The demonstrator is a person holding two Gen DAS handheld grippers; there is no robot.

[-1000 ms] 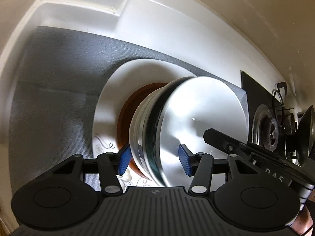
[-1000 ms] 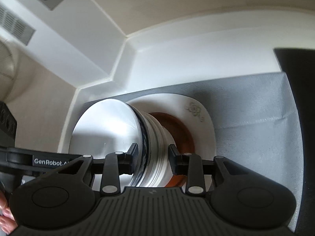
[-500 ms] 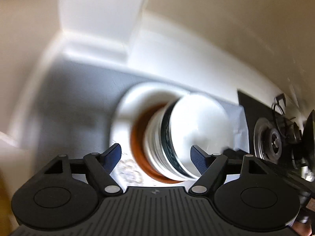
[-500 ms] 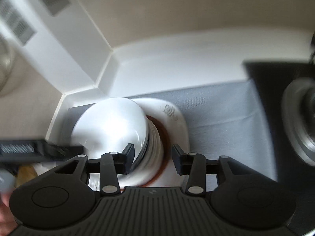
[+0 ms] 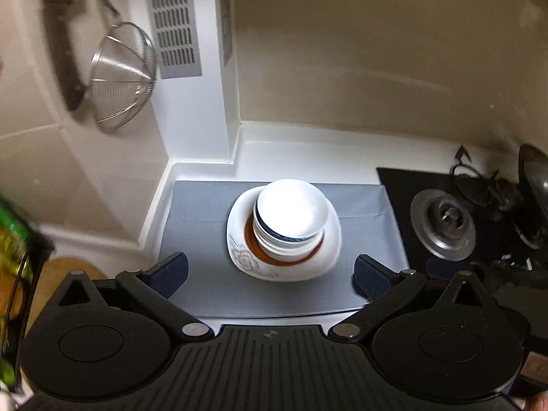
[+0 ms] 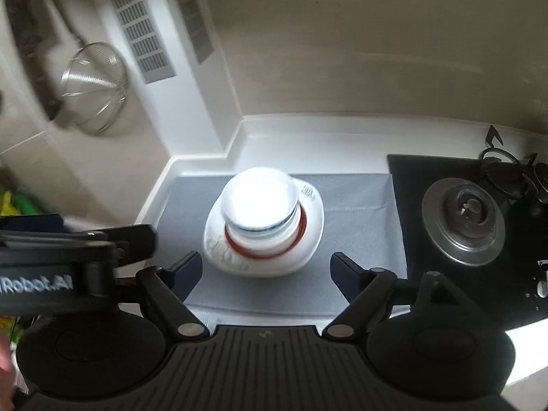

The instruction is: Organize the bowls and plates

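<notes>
While the left gripper (image 5: 270, 275) and the right gripper (image 6: 265, 274) both hang above the counter with their jaws spreading wider and nothing between them, the stack of bowls (image 5: 289, 221) sits on a brown dish inside a white flowered plate (image 5: 246, 260) in the middle of the grey mat (image 5: 202, 226). To the right lies the black stove (image 6: 462, 219); on the wall behind hang a metal strainer (image 5: 121, 75) and a vent grille (image 5: 173, 20).

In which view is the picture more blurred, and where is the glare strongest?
Right wrist view: more blurred, the plate edge is smeared. Both views: glare burns out the top bowl, hiding its inside. Left wrist view: sharper in the middle, with blur only at its left edge.
</notes>
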